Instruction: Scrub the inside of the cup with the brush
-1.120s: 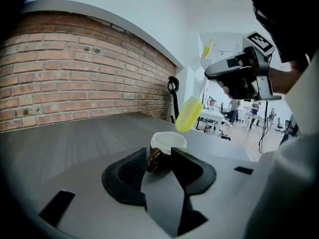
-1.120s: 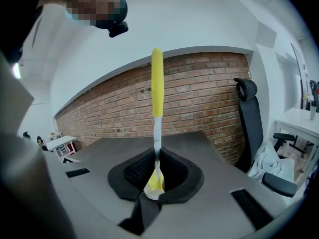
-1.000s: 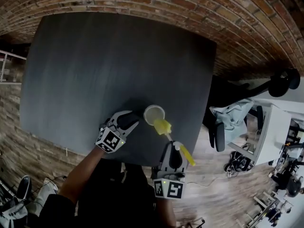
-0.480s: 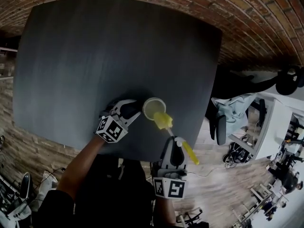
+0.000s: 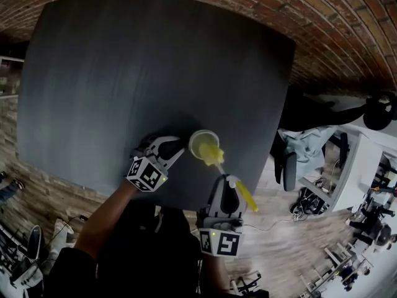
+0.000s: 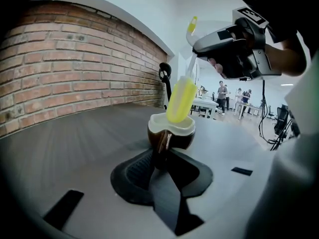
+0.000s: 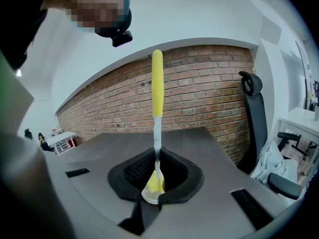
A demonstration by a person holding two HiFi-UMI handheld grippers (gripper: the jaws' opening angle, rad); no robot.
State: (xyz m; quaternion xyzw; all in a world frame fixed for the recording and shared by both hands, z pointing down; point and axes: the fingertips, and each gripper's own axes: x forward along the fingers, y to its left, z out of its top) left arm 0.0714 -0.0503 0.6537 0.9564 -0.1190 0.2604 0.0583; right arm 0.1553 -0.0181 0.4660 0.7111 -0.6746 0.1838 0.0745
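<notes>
Since the earlier frames the left tool (image 5: 176, 149) has been brought in against the cup (image 5: 201, 143), and its jaws have just been closing. In the left gripper view they are seen drawn together on the handle at the cup's dark side, so the cup is taken to be gripped. Little else is changed: the brush (image 5: 213, 156) was already held at the rim.

The cup stands upright on the desk (image 5: 124, 73), near its front edge and between the two tools. The right tool (image 5: 228, 185) is clamped on the thin white stem of the brush, and the yellow grip is left sticking out behind it. The yellow head is set at a tilt in the cup's mouth, its lower end inside the pale rim and most of it above.

By judgement, the task is only at its start. The brush has been taken up, the cup steadied and the head entered. The scrubbing of the inner wall and the bottom is all left to do.

The cup's inside is shown in no view, so it cannot be told how deep the head reaches or whether it touches the wall. In the right gripper view the cup is mostly covered by that tool's own jaws. In the head view the handle cannot be made out.
</notes>
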